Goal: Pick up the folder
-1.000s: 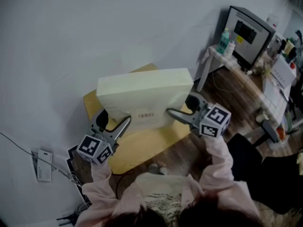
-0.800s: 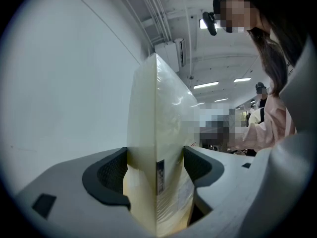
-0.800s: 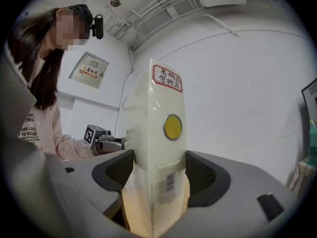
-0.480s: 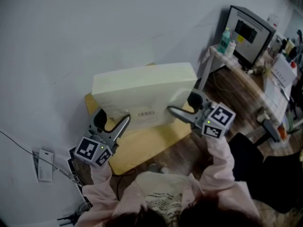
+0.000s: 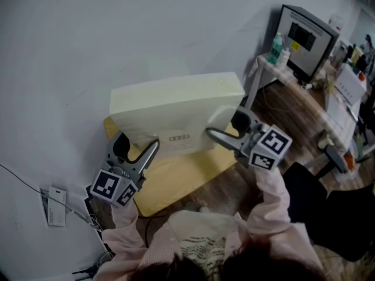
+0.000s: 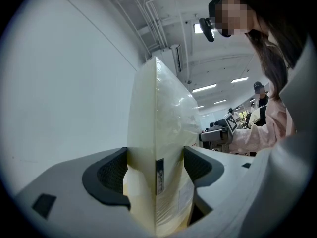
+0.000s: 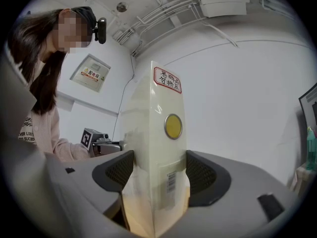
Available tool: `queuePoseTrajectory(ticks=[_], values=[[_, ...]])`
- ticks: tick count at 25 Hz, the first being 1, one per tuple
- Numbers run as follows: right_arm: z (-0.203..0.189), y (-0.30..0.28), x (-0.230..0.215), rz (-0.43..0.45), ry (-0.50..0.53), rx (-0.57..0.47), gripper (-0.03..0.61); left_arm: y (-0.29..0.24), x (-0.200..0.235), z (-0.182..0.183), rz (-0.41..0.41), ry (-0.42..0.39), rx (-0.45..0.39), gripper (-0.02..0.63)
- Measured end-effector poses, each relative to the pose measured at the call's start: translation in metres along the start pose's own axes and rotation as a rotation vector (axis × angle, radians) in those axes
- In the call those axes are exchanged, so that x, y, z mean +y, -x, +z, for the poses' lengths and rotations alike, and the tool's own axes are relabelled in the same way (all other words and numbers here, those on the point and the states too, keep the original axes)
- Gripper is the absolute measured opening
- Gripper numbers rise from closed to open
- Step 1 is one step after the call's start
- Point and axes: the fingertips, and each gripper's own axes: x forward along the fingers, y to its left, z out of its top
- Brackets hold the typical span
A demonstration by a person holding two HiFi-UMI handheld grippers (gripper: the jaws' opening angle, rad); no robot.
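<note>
Most of it done: grips the folder [image 5: 176, 116] at both ends, left tongs [image 5: 139, 148] and right tongs [image 5: 225, 127] each clamped on its cream sides; holds it upright, apparently just clear of the yellow bench [image 5: 176, 180]; only steadying left.

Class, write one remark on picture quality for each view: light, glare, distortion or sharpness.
Head view: dim overall, darker towards the corners; the pale folder is the brightest thing. Left gripper view: round fisheye frame with black corners, and a sheen on the folder's clear wrapping. Right gripper view: the same fisheye bends the ceiling pipes; the folder's labels stay sharp.
</note>
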Motion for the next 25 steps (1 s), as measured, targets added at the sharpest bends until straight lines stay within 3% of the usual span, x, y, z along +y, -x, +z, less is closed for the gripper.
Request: queuePoseTrajectory(ticks=[25], values=[[-0.0068,-0.0056,-0.0048,-0.008,0.005,0.026,0.328,-0.0047,0.005,-0.0063,0.004,0.004,0.007,0.353]])
